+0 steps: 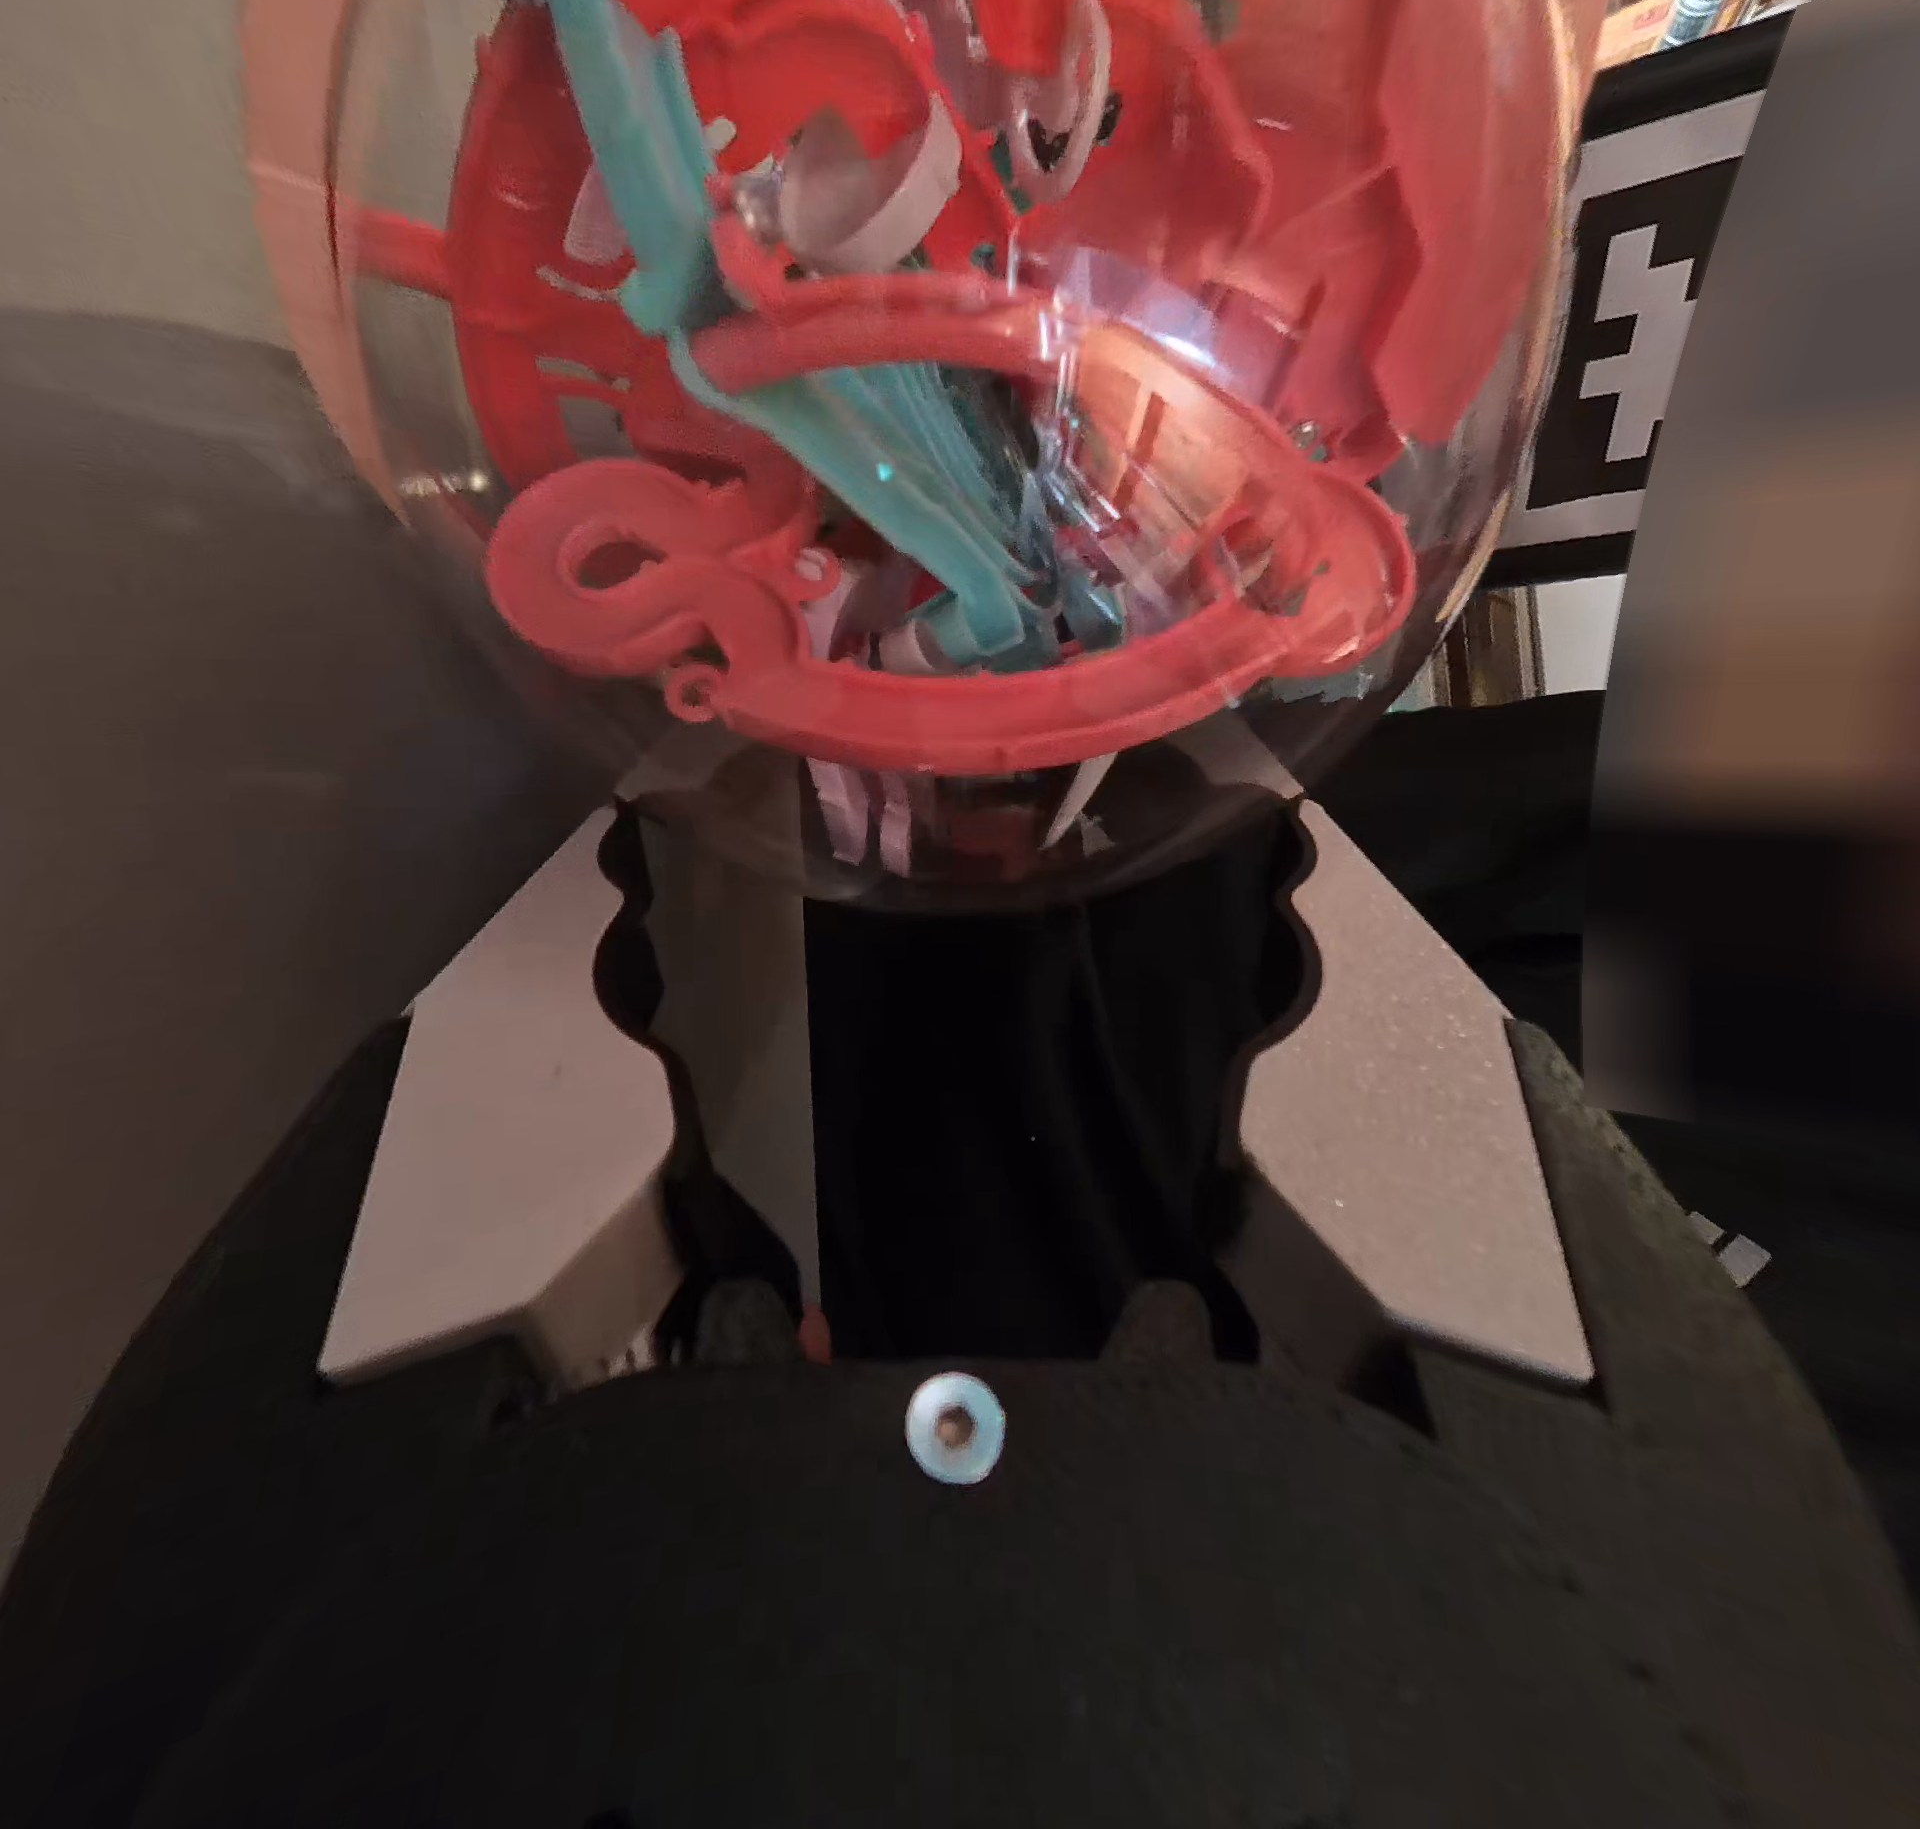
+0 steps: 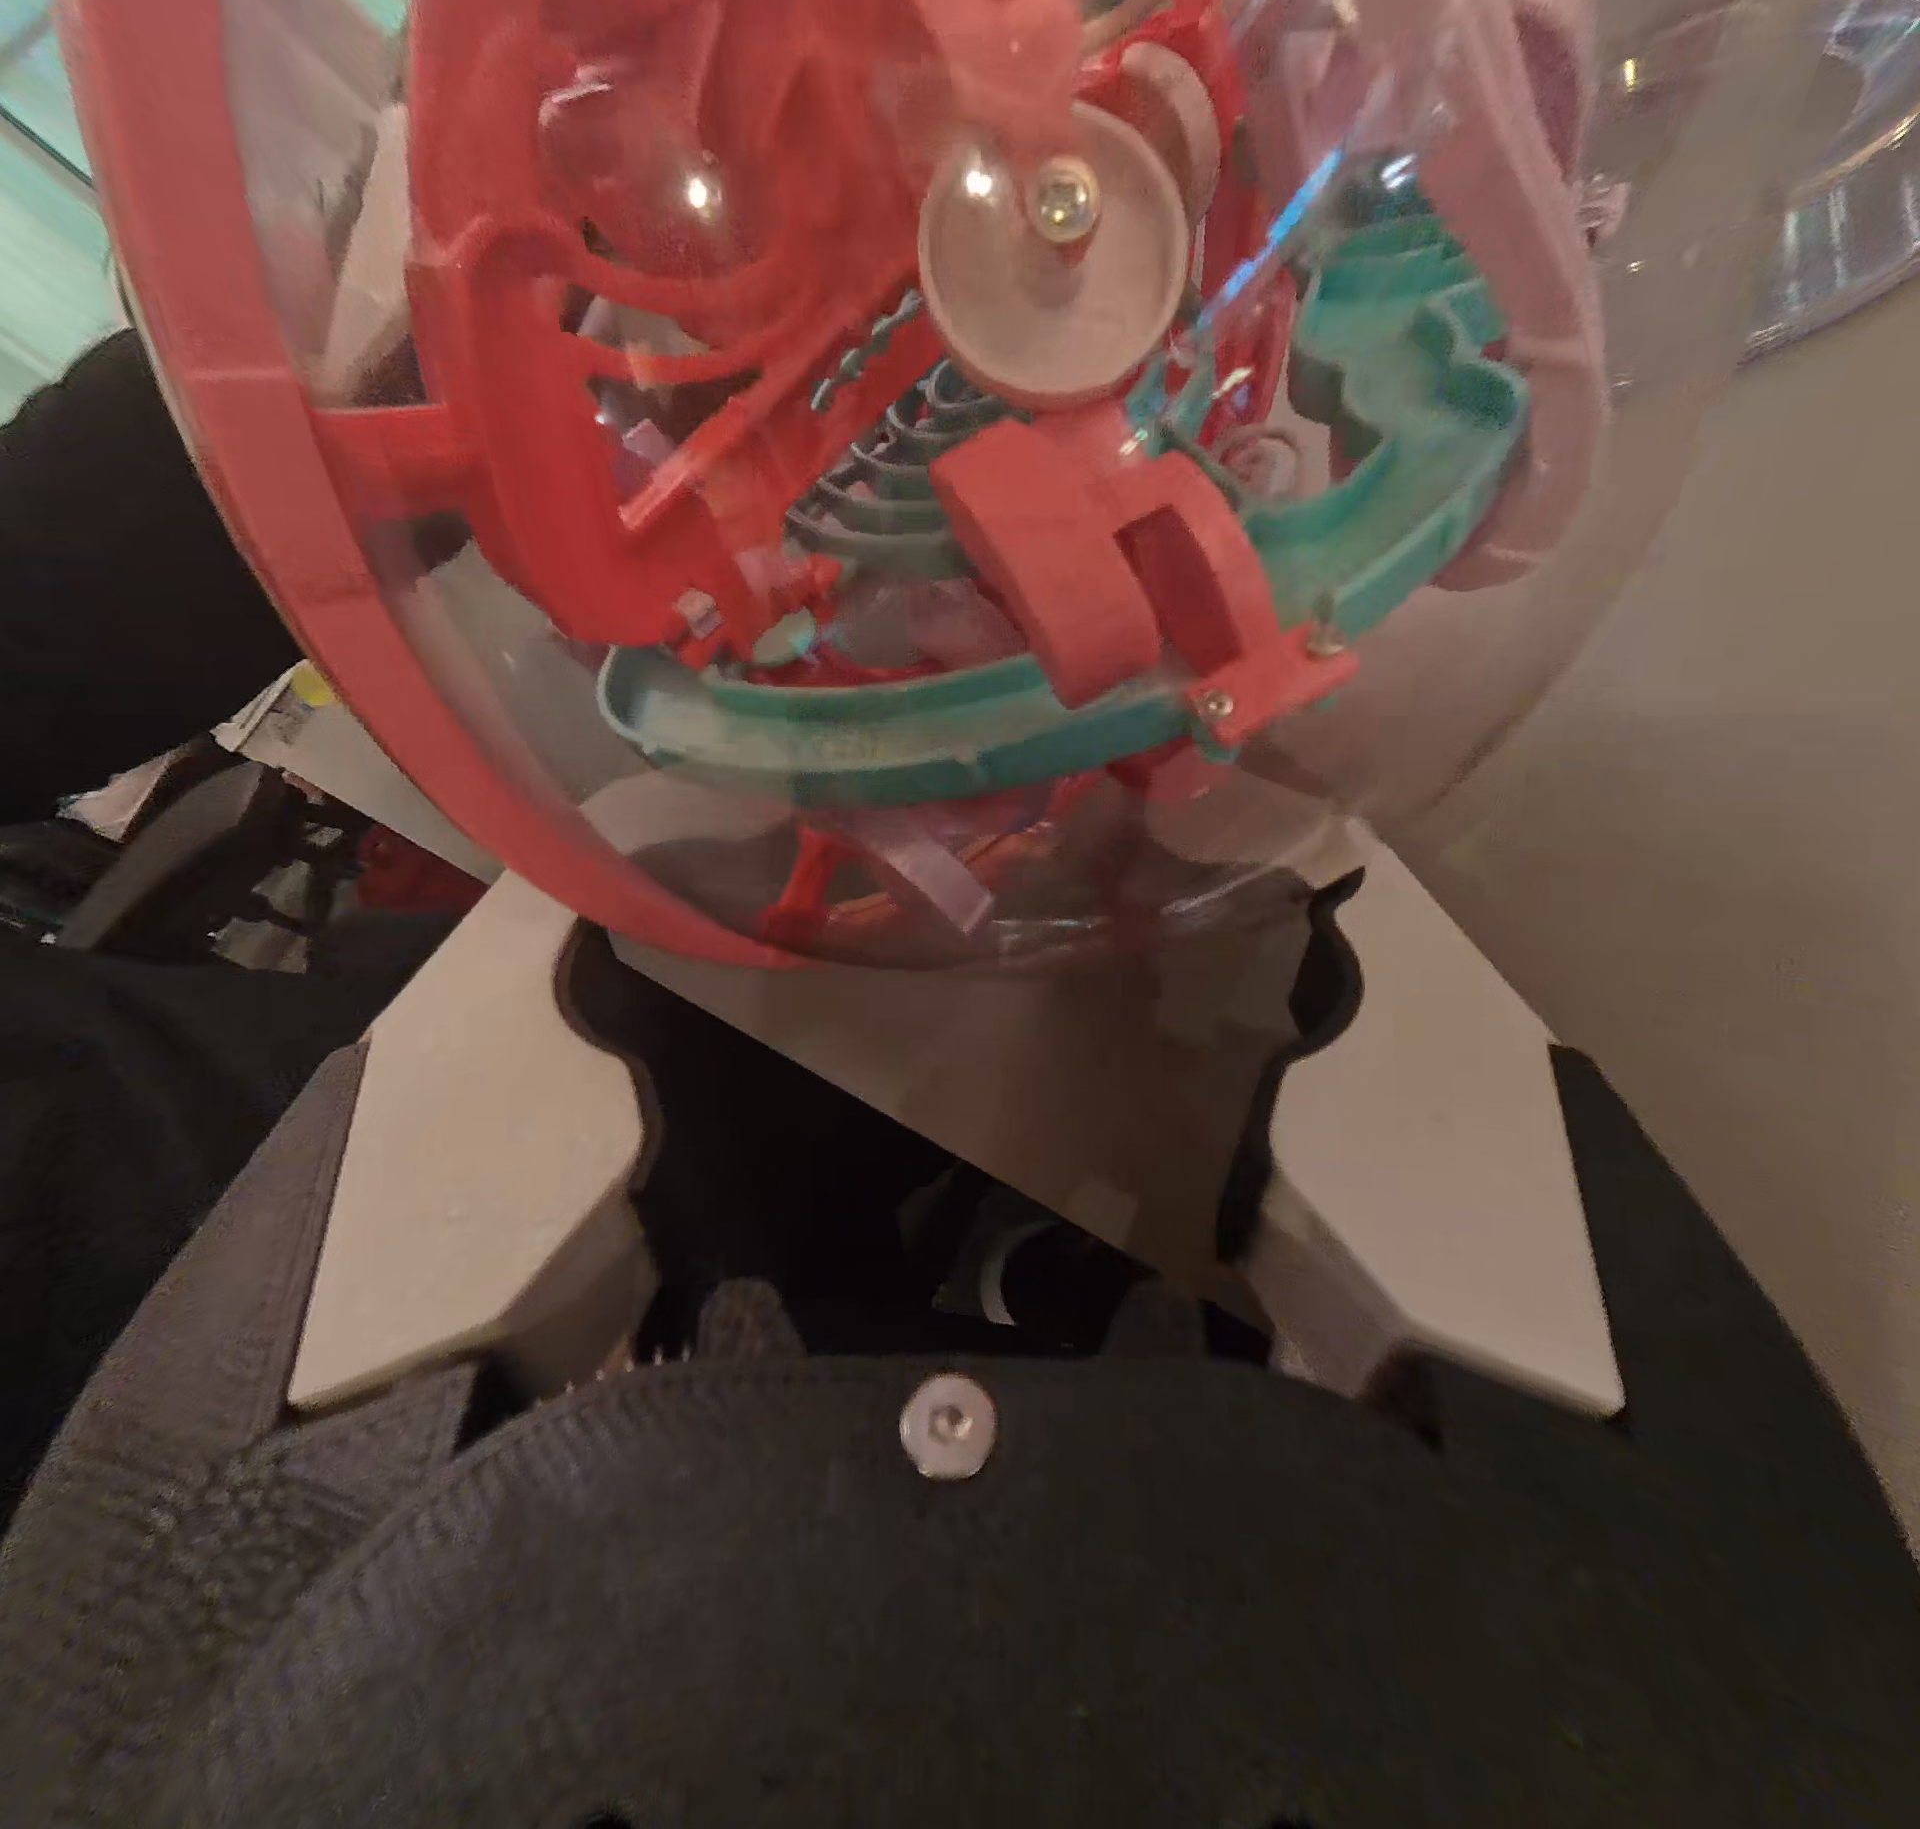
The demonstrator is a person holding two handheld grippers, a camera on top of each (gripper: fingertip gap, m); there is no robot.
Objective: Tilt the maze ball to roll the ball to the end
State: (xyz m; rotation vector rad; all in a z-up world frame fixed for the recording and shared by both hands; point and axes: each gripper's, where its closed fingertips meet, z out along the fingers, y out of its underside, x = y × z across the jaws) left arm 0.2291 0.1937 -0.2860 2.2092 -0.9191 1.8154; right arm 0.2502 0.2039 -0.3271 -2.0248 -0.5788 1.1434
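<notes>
The left wrist view looks forward along its own two pale fingers (image 1: pixel 582 1073), from just behind them, with the dark body of the left gripper (image 1: pixel 956 844) filling the lower half; it sits very near the clear maze ball (image 1: pixel 935 377), which fills the upper half and runs past the top edge; the right wrist view is set the same way behind the right gripper (image 2: pixel 961 932), equally close, the maze ball (image 2: pixel 831 429) crowding the top; both views share only that sphere, each seeing a different side of its red and teal tracks; backgrounds are blurred.
</notes>
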